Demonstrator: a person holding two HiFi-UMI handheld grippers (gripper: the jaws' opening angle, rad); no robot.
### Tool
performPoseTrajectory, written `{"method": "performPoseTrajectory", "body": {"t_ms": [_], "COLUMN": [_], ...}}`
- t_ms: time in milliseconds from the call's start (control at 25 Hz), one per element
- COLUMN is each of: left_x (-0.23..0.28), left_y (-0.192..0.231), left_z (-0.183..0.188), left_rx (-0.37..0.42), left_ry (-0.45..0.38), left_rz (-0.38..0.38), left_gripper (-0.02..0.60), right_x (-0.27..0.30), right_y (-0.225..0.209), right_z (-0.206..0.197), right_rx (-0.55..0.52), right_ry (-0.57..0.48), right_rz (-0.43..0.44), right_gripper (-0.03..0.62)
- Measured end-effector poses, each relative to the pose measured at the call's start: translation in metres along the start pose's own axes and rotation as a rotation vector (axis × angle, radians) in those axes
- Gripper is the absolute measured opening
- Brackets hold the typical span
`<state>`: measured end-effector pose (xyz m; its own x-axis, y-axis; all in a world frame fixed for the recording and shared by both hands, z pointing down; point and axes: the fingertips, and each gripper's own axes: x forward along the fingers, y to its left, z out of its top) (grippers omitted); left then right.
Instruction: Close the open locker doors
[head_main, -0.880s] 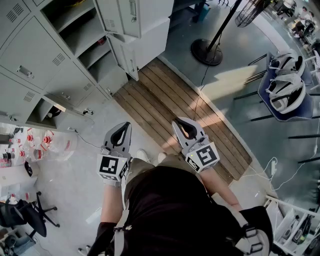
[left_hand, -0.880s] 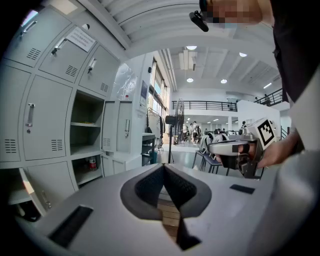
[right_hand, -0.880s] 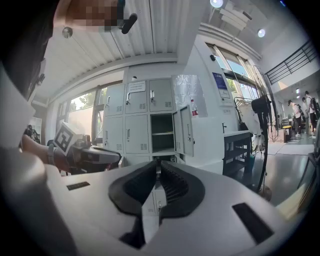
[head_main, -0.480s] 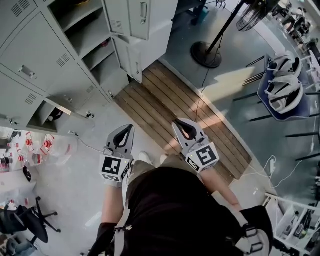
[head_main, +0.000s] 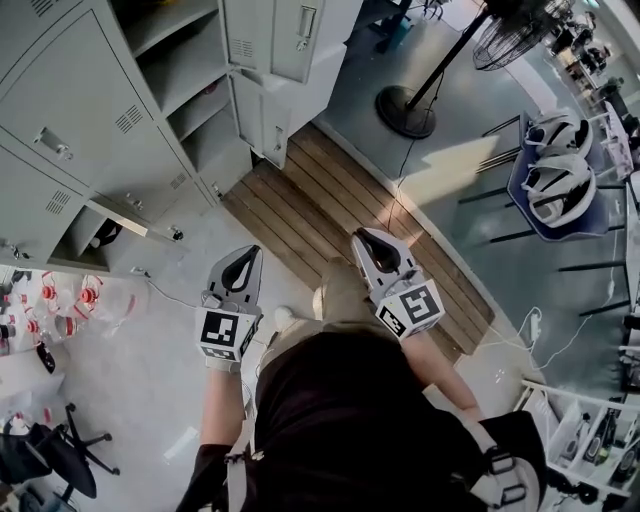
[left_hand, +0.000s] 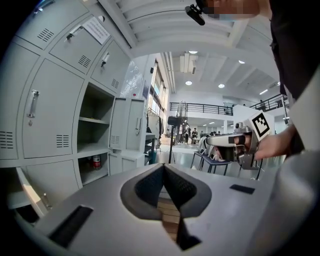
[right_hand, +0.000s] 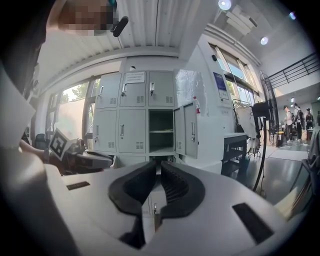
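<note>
We're holding the left gripper (head_main: 246, 256) and the right gripper (head_main: 367, 240) out front, side by side. Both are pointing a touch below level, jaws pinched together, nothing between them. Going outward, the locker bank (right_hand: 120, 131) is sitting ahead and off to our left, well apart from both. The open doors (right_hand: 191, 131) are standing upright, long axis vertical, swung out toward us beside the open compartment (right_hand: 161, 131). A lower door (head_main: 125, 218) near the floor is hanging open too. We're guessing the left gripper is slightly nearer the bank, while the right one is facing those doors squarely, so stepping closer probably comes first.
</note>
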<state>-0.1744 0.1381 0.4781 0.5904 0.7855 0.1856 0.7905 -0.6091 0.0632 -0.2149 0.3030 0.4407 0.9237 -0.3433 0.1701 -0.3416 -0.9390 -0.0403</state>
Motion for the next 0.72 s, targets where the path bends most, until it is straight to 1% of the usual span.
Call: {"method": "performPoseTrajectory", "body": {"t_ms": [200, 360, 440, 560, 720], "left_x": [0.021, 0.051, 0.074, 0.107, 0.149], "left_y": [0.020, 0.038, 0.050, 0.068, 0.089], "left_z": [0.005, -0.001, 0.004, 0.015, 0.032], "left_rx": [0.001, -0.003, -0.003, 0.001, 0.011], "left_ry": [-0.015, 0.006, 0.014, 0.032, 0.064], "left_rz": [0.000, 0.008, 0.019, 0.047, 0.109], "left_gripper": [0.009, 0.009, 0.009, 0.009, 0.009], "right_x": [0.028, 0.057, 0.077, 0.111, 0.157], "right_y": [-0.015, -0.038, -0.056, -0.083, -0.121], "right_z": [0.002, -0.002, -0.003, -0.003, -0.001], "right_rx": [0.036, 0.002, 0.006, 0.012, 0.007], "right_ry": [-0.010, 0.014, 0.023, 0.031, 0.051], "right_rz": [-0.014, 0.009, 0.023, 0.063, 0.146], "right_gripper": [0.041, 0.041, 0.041, 0.041, 0.041]}}
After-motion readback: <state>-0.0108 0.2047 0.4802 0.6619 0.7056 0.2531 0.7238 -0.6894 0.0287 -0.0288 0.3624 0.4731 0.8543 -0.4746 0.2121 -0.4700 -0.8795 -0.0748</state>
